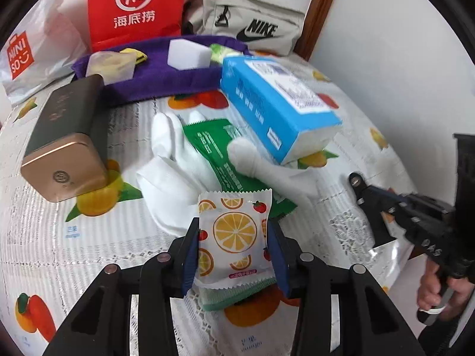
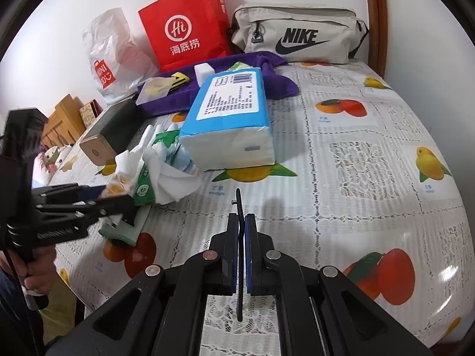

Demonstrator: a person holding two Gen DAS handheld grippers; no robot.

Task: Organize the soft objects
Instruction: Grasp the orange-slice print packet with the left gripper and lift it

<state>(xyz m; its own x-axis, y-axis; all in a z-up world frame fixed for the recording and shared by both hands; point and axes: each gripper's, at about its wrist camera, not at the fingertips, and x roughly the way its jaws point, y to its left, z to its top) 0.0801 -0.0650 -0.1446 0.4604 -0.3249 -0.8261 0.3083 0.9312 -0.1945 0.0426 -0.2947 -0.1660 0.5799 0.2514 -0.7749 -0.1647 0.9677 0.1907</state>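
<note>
My left gripper (image 1: pixel 233 225) is shut on a small white packet printed with orange slices (image 1: pixel 234 237), one blue pad on each side edge. The packet stands over a pale green cloth (image 1: pixel 237 296) on the fruit-print tablecloth (image 2: pixel 341 136). Just beyond lie white gloves (image 1: pixel 175 148), a green packet (image 1: pixel 219 154) and a blue tissue pack (image 1: pixel 276 103). My right gripper (image 2: pixel 242 216) hovers shut over bare cloth to the right; a thin black strip shows edge-on between its pads. The right wrist view has the left gripper (image 2: pixel 112 195) at the left.
A purple towel (image 1: pixel 166 80) at the back carries a white foam block (image 1: pixel 187 53) and a small translucent cup. A dark box with a gold end (image 1: pixel 65 136) lies left. A red paper bag (image 2: pixel 184 29), a Nike pouch (image 2: pixel 297 32) and a Miniso bag (image 2: pixel 109 56) line the wall.
</note>
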